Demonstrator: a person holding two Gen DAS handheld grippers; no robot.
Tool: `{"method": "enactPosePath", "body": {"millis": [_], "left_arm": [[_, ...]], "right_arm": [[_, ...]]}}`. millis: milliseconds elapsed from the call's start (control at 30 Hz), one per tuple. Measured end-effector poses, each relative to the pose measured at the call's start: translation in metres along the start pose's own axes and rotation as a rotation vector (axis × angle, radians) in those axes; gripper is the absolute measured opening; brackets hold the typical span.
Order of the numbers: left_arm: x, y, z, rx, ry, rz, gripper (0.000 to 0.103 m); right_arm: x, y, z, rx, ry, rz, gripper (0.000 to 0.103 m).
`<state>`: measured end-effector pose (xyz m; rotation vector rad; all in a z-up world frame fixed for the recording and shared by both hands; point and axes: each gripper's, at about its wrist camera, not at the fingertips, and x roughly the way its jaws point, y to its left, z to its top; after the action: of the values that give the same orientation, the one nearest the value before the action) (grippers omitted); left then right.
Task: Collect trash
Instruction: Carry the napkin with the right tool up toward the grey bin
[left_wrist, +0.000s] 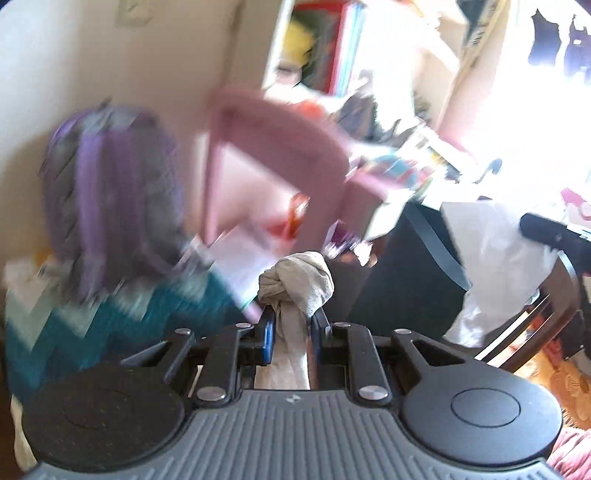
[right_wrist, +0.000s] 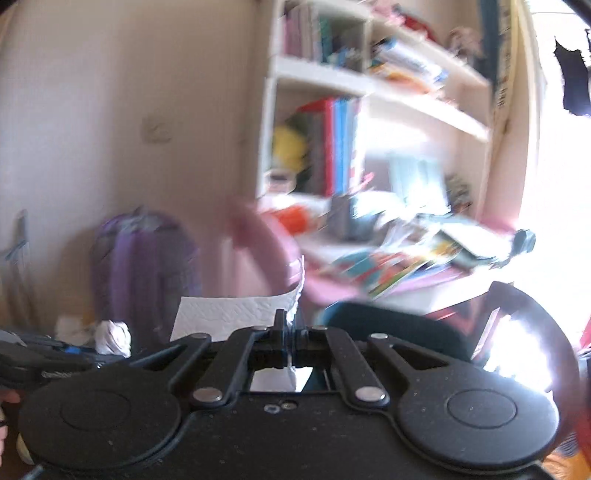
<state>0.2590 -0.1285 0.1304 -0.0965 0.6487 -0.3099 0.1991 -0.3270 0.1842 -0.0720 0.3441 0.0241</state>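
I had two pieces: my left gripper (left_wrist: 291, 325) was clamped on one knotted beige cloth (left_wrist: 295, 284), my right gripper (right_wrist: 286, 328) pinched one white paper towel (right_wrist: 229, 314). Only the right view showed bookshelves (right_wrist: 369, 88).

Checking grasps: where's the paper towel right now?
Right wrist view, centre: the paper towel is pinched in the right gripper, in front of the purple backpack.

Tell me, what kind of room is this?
Probably a child's bedroom or study corner: a white bookshelf crammed with books, a purple school backpack against the wall, and a pink desk strewn with colourful picture books.
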Motion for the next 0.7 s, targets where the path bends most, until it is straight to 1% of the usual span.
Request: {"method": "enactPosePath", "body": {"millis": [133,233,300,400,500,567,633,700], "left_arm": [[0.000,-0.051,0.043,0.039,-0.048,-0.083,0.019],[0.006,-0.088,0.067,0.080,-0.074,-0.126,0.019],[0.014,-0.112,0.078,0.110,-0.085,-0.150,0.019],[0.030,-0.140,0.086,0.145,-0.096,-0.183,0.019],[0.048,-0.168,0.090,0.177,-0.096,-0.191,0.019],[0.064,-0.184,0.091,0.193,-0.087,-0.191,0.019],[0.083,-0.193,0.092,0.201,-0.070,-0.176,0.019],[0.103,-0.202,0.089,0.217,-0.040,-0.155,0.019]], "right_arm": [[0.003,-0.038,0.013,0.009,-0.031,-0.094,0.001],[0.014,-0.065,0.012,0.024,-0.020,-0.151,0.001],[0.020,-0.078,0.007,0.034,-0.008,-0.177,0.001],[0.028,-0.100,0.000,0.047,0.010,-0.212,0.001],[0.038,-0.111,-0.008,0.039,0.033,-0.231,0.001],[0.045,-0.113,-0.013,0.011,0.048,-0.255,0.001],[0.052,-0.113,-0.021,-0.033,0.070,-0.273,0.001],[0.062,-0.114,-0.029,-0.060,0.095,-0.270,0.001]]}}
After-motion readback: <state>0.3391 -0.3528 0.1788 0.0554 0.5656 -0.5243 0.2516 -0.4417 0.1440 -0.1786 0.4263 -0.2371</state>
